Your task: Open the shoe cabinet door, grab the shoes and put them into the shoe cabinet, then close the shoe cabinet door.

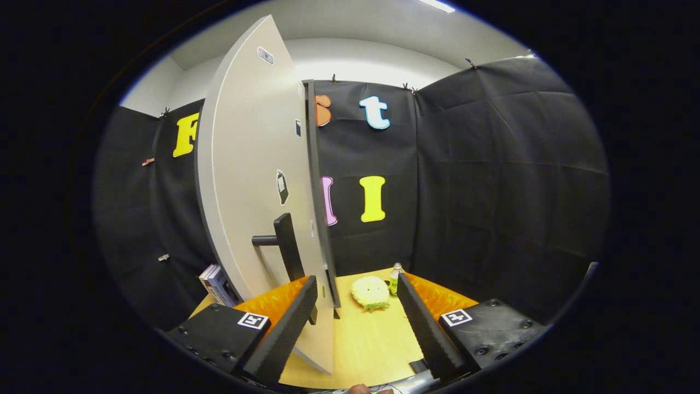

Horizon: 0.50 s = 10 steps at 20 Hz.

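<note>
Tool (pixel 358 312) spread wide — cabinet door (pixel 257 180) edge between fingers.

Matt smooth cabinet door (pixel 246 180), pale wood-grain tabletop (pixel 372 339).

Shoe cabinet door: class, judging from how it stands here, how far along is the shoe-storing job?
Done: the shoe cabinet door stands swung open, edge-on ahead of the tongs. In hand: nothing; the tongs are open, the door's free edge between the fingers, its black handle just beyond the left finger. Left: grabbing the shoes, putting them in the cabinet, closing the door. Where the shoes are cannot be told.
</note>
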Available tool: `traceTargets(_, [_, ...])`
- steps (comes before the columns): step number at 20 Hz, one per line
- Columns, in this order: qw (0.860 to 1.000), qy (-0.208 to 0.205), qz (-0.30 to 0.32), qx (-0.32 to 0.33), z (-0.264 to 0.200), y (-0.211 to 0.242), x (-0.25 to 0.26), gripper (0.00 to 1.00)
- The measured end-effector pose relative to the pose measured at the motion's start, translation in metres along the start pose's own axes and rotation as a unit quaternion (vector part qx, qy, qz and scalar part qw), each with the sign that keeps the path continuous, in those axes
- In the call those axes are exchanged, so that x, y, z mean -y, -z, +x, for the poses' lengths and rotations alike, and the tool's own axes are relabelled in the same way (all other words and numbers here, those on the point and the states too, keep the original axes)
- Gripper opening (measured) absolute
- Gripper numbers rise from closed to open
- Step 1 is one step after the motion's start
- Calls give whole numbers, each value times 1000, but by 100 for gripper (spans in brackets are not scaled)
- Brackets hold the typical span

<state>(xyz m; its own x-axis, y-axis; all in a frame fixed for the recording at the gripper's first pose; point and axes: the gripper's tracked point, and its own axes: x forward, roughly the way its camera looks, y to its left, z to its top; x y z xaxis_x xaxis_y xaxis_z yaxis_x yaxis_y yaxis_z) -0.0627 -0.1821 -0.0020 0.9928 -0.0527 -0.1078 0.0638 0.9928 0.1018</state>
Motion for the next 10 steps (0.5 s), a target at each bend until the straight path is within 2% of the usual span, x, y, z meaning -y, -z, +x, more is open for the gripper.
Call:
traceTargets(3, [1000, 2, -1, 2, -2, 4, -28, 98])
traceTargets(10, [1000, -27, 8, -3, 4, 13, -98, 98])
